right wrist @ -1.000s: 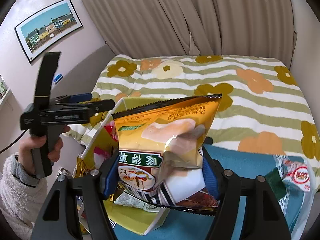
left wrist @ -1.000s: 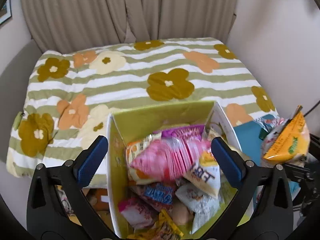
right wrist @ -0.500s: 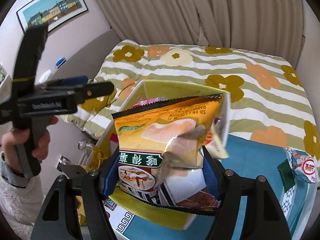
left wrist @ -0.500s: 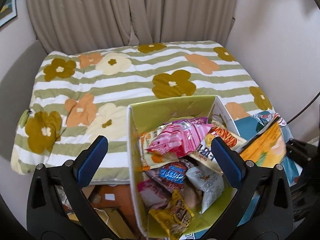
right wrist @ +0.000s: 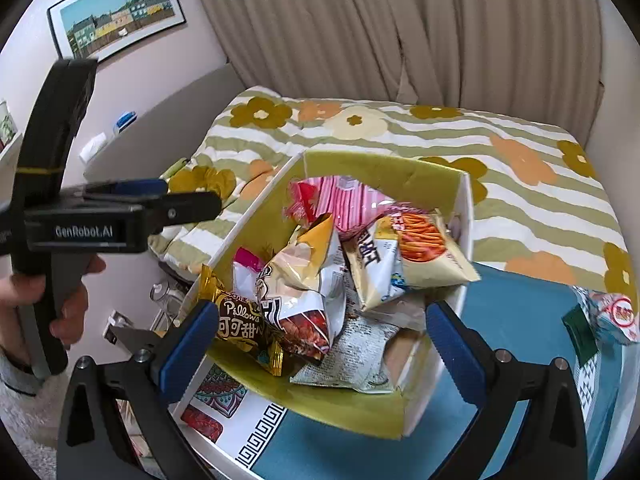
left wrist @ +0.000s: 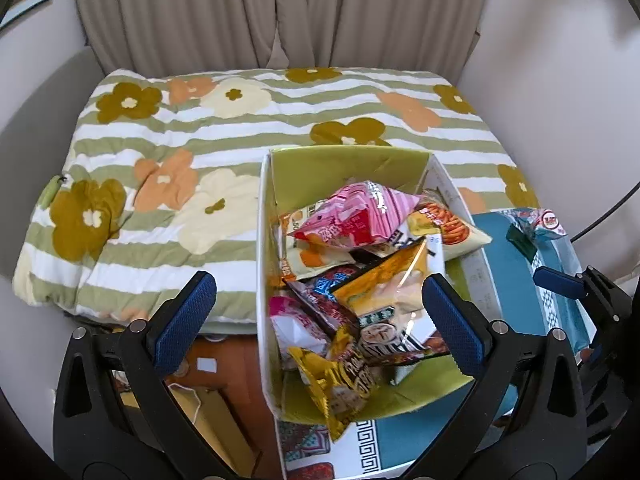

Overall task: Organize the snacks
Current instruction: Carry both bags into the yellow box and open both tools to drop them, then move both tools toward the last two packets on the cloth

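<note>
The right gripper (right wrist: 316, 340) jaws are opening wide, empty, above the box (right wrist: 384, 168). The 1 loose packet (right wrist: 612, 316) lies on the bench to its right, nearer this hand; left gripper (left wrist: 320, 320) jaws wide, empty.

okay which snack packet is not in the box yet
The teal and white packet with the red round logo. It lies alone on the blue mat, to the right of the green-lined box; every other packet is piled inside the box.
</note>
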Available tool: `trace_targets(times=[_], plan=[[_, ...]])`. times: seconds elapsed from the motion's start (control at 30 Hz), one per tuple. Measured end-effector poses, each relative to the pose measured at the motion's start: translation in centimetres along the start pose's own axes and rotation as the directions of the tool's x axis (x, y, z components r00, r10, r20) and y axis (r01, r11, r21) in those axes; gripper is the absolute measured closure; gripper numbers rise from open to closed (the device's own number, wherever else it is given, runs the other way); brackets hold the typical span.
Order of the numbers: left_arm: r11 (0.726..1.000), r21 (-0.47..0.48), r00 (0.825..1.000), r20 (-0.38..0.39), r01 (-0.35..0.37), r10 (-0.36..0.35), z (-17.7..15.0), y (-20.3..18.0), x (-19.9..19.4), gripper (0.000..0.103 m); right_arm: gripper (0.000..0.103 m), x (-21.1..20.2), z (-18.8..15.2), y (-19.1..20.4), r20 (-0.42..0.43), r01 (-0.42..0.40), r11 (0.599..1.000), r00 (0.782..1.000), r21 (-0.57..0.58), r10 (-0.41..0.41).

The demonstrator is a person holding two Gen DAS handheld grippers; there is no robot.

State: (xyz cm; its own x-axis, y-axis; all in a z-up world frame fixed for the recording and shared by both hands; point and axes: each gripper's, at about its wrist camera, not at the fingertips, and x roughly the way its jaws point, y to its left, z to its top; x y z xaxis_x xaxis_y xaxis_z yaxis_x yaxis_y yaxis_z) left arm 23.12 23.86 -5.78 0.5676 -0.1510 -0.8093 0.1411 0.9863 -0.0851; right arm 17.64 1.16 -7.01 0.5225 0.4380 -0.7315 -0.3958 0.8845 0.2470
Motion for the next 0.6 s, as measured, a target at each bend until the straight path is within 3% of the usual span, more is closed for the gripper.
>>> trace_targets(times=[0.27, 0.6], plan=[[0.998, 0.036, 0.998, 0.054, 0.042, -0.044, 0.9, -3.1, -2.2, 0.001, 0.0, -4.3, -0.4, -1.8, 0.071, 0.09, 0.994, 0.993, 0.064, -0.094], [0.976, 0.153, 0.986, 0.043, 0.156, -0.164, 2.7, -13.1, -1.6, 0.001, 0.0, -11.2, -1.7, -9.7, 0.116, 0.226, 0.955, 0.961, 0.194, -0.251]])
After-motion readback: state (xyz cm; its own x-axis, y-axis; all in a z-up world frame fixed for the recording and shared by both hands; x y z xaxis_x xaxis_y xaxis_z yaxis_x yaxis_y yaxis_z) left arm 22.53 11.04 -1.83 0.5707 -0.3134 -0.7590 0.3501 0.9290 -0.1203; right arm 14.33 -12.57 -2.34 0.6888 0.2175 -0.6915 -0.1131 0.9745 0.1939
